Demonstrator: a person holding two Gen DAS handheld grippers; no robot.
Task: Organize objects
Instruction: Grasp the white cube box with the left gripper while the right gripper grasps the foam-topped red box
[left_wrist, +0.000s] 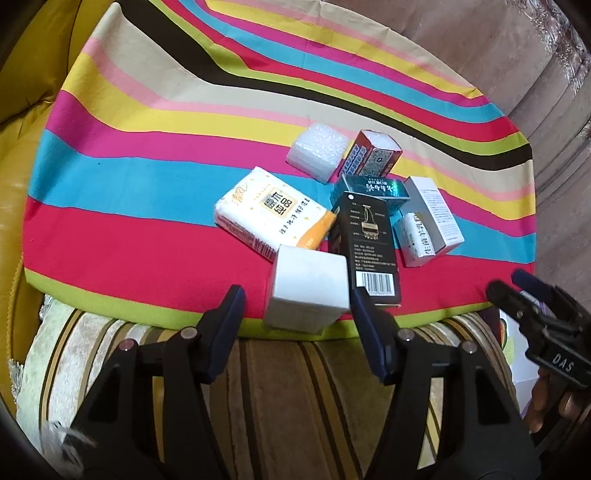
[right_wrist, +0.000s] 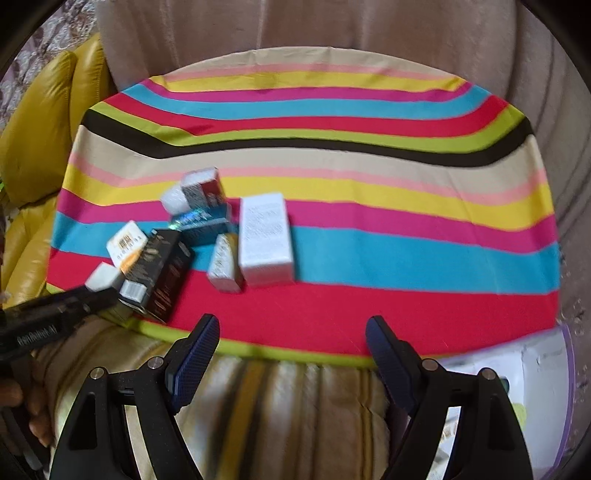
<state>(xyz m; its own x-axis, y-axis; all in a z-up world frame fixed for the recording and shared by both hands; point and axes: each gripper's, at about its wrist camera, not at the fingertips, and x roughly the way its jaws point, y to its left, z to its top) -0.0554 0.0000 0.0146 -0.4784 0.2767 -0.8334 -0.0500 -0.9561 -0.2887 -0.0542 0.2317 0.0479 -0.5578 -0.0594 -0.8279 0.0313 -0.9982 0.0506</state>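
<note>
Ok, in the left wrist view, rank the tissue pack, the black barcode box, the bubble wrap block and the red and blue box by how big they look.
1. tissue pack
2. black barcode box, close behind, and nearer the camera, so unsure
3. bubble wrap block and red and blue box: they look alike, no ranking

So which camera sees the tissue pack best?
The left wrist view. There the tissue pack lies sharp and almost whole, its printed top showing. In the right wrist view it is small and blurred at the left, partly hidden behind the black box.
</note>
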